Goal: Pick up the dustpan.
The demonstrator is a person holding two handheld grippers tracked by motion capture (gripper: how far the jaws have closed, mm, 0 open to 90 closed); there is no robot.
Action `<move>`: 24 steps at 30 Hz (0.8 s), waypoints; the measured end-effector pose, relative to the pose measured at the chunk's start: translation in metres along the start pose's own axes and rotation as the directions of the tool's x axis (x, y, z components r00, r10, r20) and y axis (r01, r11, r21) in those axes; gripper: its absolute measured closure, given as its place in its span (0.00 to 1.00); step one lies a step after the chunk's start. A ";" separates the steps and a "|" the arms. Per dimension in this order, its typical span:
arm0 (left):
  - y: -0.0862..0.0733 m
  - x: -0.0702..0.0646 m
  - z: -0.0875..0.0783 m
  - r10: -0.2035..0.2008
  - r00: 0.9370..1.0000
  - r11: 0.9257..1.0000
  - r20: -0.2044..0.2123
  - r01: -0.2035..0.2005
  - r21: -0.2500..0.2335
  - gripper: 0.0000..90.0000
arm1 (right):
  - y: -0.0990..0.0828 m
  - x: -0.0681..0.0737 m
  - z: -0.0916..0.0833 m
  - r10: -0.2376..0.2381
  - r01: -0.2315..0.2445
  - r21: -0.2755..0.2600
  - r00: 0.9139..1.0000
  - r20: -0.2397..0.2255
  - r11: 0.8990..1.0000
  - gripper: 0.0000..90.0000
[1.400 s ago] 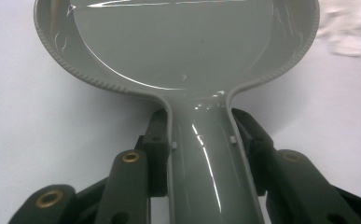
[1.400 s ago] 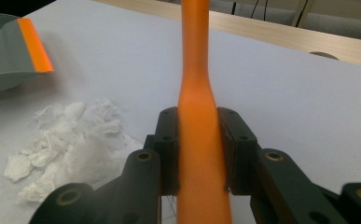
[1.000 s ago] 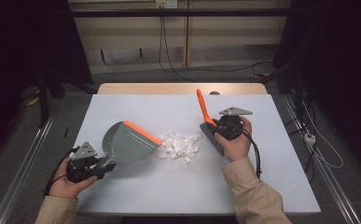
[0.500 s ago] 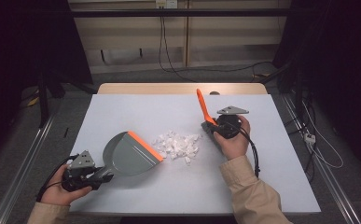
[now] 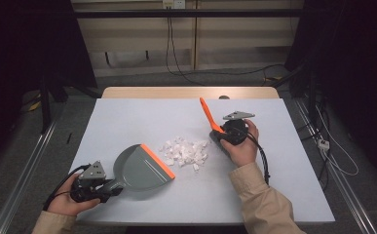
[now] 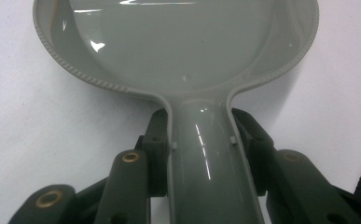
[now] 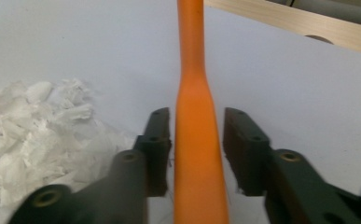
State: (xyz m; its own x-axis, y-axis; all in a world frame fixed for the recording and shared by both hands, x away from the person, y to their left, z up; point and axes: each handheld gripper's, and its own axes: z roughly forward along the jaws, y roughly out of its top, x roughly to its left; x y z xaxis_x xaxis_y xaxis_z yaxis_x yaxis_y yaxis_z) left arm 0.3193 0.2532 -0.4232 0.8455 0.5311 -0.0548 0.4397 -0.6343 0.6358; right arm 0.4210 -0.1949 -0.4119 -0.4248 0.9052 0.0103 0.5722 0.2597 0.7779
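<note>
Dustpan, grey glossy plastic with an orange lip, lies empty at lower left of the high view on the pale worktop. Left hand-held gripper is clamped on its handle. Shredded white paper scraps, 1 loose pile, lie at frame centre, just beside the lip. Orange brush handle stands between the jaws of the right hand-held gripper; these have just been opening, with a gap on at least 1 side.
</note>
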 end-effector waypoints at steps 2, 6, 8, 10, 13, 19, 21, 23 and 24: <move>0.000 0.000 0.001 0.010 1.000 1.000 -0.004 -0.010 0.002 0.69 | 0.001 0.001 -0.004 -0.012 0.012 0.018 1.000 0.000 1.000 0.65; 0.002 -0.001 0.003 0.009 1.000 1.000 0.002 -0.009 -0.001 0.69 | 0.000 0.006 -0.009 -0.036 0.036 0.058 0.999 0.001 0.998 0.66; 0.002 -0.003 0.004 0.001 1.000 1.000 -0.012 -0.001 -0.004 0.69 | -0.001 0.007 -0.011 -0.047 0.045 0.085 0.999 0.019 0.995 0.69; 0.002 -0.002 0.006 0.005 1.000 1.000 0.005 -0.005 -0.010 0.69 | -0.002 0.006 -0.015 -0.055 0.052 0.096 0.998 0.024 0.994 0.77; 0.003 0.000 0.006 0.013 1.000 1.000 0.007 -0.013 -0.009 0.69 | -0.004 0.005 -0.017 -0.057 0.055 0.099 0.998 0.024 0.994 0.80; 0.006 0.000 0.011 0.002 1.000 1.000 0.013 -0.002 -0.015 0.69 | -0.007 0.008 -0.016 -0.051 0.050 0.071 0.999 0.015 0.996 0.80; 0.007 0.000 0.011 0.008 1.000 1.000 -0.003 -0.008 -0.006 0.69 | -0.007 0.007 -0.017 -0.045 0.044 0.070 0.999 0.014 0.997 0.80; 0.008 0.000 0.012 0.007 1.000 1.000 0.007 -0.007 -0.013 0.69 | -0.007 0.006 -0.018 -0.027 0.026 0.060 1.000 0.006 0.998 0.80; 0.008 0.001 0.012 0.012 1.000 1.000 0.010 -0.012 -0.012 0.69 | -0.008 0.005 -0.018 -0.015 0.015 0.055 1.000 -0.004 0.998 0.80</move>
State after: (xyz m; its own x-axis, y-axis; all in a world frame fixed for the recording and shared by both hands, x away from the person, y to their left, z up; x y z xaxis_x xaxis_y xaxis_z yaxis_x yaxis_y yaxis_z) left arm 0.3273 0.2417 -0.4271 0.8539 0.5176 -0.0545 0.4256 -0.6342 0.6455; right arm 0.4015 -0.1983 -0.4065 -0.4356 0.9001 0.0013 0.6038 0.2911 0.7421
